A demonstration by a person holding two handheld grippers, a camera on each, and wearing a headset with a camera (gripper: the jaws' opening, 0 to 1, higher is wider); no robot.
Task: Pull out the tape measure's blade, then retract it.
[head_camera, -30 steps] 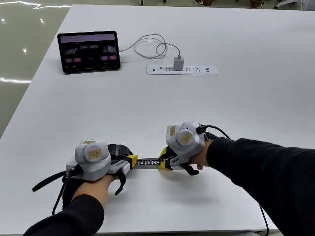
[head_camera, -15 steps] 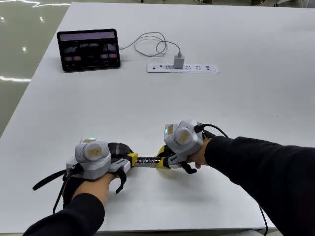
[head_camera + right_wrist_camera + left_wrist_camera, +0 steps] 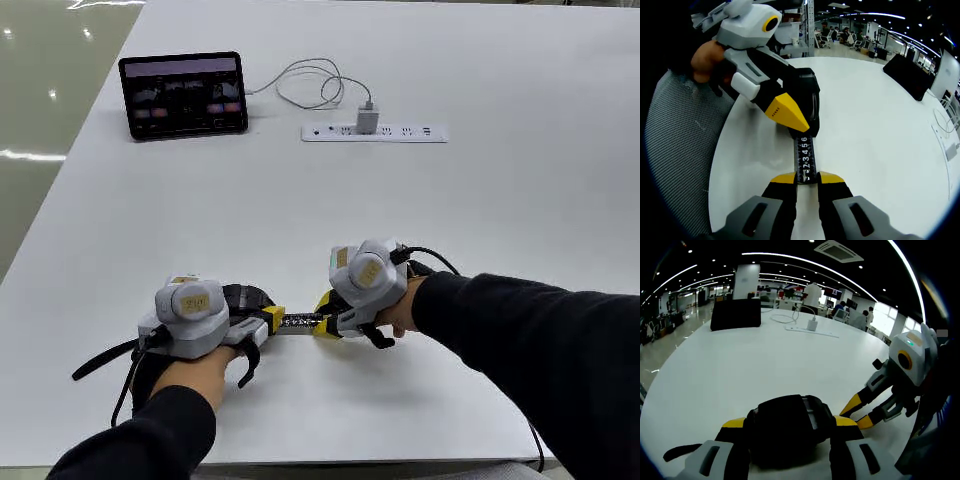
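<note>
Between 2 grippers, blade (short stretch): left gripper clamps tape measure, right gripper pinches it.

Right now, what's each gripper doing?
Left gripper: shut on the tape measure case.
Right gripper: shut on the blade, a short length pulled out.
</note>
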